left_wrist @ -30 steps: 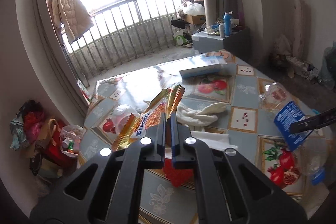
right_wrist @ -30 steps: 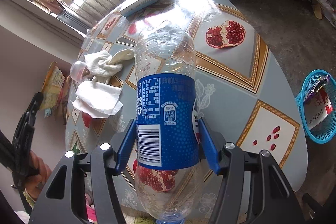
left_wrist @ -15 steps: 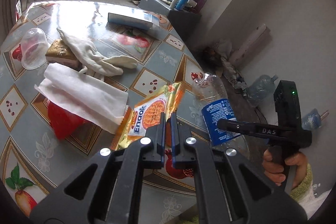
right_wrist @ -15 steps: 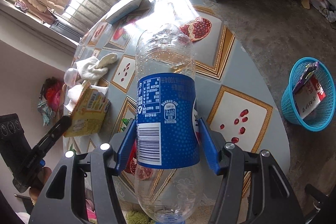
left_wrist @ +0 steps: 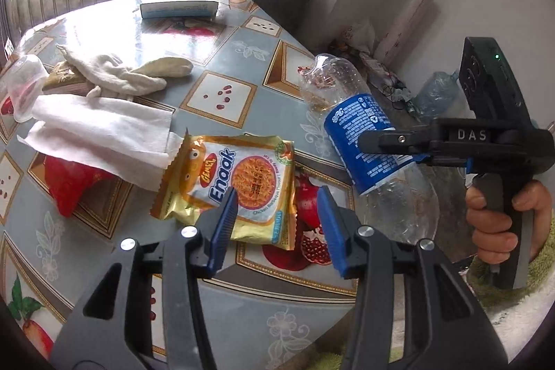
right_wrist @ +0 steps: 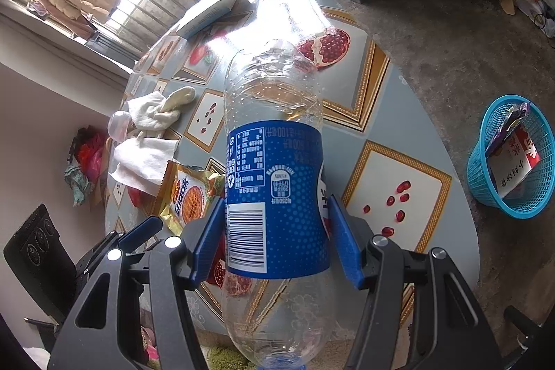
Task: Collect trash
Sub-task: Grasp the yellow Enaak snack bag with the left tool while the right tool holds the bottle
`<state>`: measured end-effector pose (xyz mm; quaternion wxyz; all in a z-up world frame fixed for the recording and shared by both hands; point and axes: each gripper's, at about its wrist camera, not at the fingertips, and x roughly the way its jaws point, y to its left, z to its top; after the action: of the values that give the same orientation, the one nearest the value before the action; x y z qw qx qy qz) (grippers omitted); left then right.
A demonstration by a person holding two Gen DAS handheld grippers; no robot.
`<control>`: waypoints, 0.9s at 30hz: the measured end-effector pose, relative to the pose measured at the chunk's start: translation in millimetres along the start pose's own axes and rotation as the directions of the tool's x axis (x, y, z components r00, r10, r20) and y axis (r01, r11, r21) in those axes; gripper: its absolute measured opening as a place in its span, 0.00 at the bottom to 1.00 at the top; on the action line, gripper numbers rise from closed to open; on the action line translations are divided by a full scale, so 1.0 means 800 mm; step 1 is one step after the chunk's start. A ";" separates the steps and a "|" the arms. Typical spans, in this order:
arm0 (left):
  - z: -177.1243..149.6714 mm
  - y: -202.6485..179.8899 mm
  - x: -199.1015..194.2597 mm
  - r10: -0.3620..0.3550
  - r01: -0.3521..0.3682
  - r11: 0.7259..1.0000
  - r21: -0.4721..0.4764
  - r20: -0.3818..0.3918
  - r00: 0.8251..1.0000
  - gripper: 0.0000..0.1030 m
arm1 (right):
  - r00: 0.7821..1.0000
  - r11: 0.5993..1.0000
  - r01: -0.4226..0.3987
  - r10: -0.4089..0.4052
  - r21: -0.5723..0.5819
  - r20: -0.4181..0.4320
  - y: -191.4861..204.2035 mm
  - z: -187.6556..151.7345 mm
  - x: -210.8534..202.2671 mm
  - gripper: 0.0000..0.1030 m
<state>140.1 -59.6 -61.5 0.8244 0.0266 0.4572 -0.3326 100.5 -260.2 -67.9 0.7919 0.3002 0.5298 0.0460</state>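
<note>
A yellow Enaak noodle packet [left_wrist: 225, 175] lies flat on the fruit-patterned table [left_wrist: 114, 252], near its front edge. My left gripper [left_wrist: 277, 196] hovers just over the packet's near end. Its jaws are opening, and the blue pads stand apart without pressing on the packet. My right gripper [right_wrist: 275, 201] is shut on a clear plastic bottle [right_wrist: 274, 162], gripping it at the blue label. The bottle is tilted above the table's right edge. In the left wrist view the bottle [left_wrist: 360, 134] and right gripper [left_wrist: 399, 141] sit to the right, held by a hand [left_wrist: 503, 224].
White paper towels [left_wrist: 100, 127] cover a red wrapper [left_wrist: 69, 182] left of the packet. Behind them lie a cream cloth [left_wrist: 131, 71], a clear cup [left_wrist: 24, 85] and a flat box [left_wrist: 180, 7]. A blue basket [right_wrist: 510, 162] holding wrappers stands on the floor to the right.
My left gripper came down toward the table's front edge and its jaws parted. The noodle packet left the grip and now lies on the table. The right gripper still holds the bottle.
</note>
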 end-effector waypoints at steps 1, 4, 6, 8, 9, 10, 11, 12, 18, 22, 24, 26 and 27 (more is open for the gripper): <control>0.001 -0.001 0.001 0.002 -0.001 1.000 0.007 -0.001 1.000 0.46 | 1.000 1.000 -0.001 0.001 -0.001 0.000 -0.001 0.000 0.000 0.57; -0.001 -0.007 0.008 0.015 -0.014 0.999 0.048 -0.022 1.000 0.55 | 1.000 1.000 -0.006 0.006 0.001 0.002 -0.002 -0.001 0.000 0.57; -0.001 -0.013 0.021 0.061 -0.056 0.994 0.097 -0.048 0.997 0.57 | 1.000 1.000 -0.007 0.007 0.000 0.003 -0.002 -0.001 0.000 0.57; -0.005 -0.017 0.036 0.114 -0.104 0.986 0.132 -0.072 0.991 0.57 | 1.000 1.000 -0.006 0.006 -0.003 0.004 -0.001 -0.001 0.000 0.57; -0.006 -0.017 0.041 0.136 -0.124 0.982 0.140 -0.077 0.988 0.57 | 1.000 1.000 -0.006 0.006 -0.004 0.005 -0.001 -0.002 0.000 0.57; -0.007 -0.018 0.041 0.149 -0.138 0.979 0.150 -0.063 0.987 0.56 | 1.000 1.000 -0.006 0.006 -0.005 0.005 -0.001 -0.002 0.000 0.57; -0.007 -0.019 0.042 0.163 -0.152 0.975 0.159 -0.060 0.985 0.55 | 1.000 1.000 -0.006 0.006 -0.006 0.004 -0.001 -0.002 0.000 0.57; -0.007 -0.020 0.043 0.179 -0.168 0.971 0.169 -0.053 0.982 0.54 | 1.000 1.000 -0.006 0.006 -0.007 0.005 -0.001 -0.002 0.000 0.57; -0.003 -0.013 0.041 0.159 -0.149 0.977 0.155 -0.051 0.986 0.26 | 1.000 1.000 -0.011 0.011 -0.014 0.006 -0.001 -0.002 -0.001 0.57; -0.001 -0.014 0.043 0.145 -0.136 0.979 0.150 -0.054 0.988 0.15 | 1.000 1.000 -0.018 0.018 -0.014 0.008 -0.001 -0.003 -0.001 0.56; -0.001 -0.015 0.043 0.138 -0.129 0.981 0.143 -0.057 0.989 0.11 | 1.000 1.000 -0.027 0.027 -0.010 0.010 -0.003 -0.003 -0.002 0.56; 0.001 -0.014 0.041 0.127 -0.119 0.984 0.132 -0.055 0.990 0.07 | 0.999 0.999 -0.047 0.047 0.001 0.009 -0.006 -0.004 -0.002 0.55; 0.003 -0.014 0.039 0.124 -0.116 0.984 0.131 -0.053 0.991 0.05 | 0.998 0.998 -0.060 0.060 0.008 0.008 -0.008 -0.004 -0.003 0.55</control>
<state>146.4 -85.5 -81.7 0.8252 0.1171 0.4575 -0.3099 95.5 -265.0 -70.0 0.7910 0.3193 0.5176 0.0663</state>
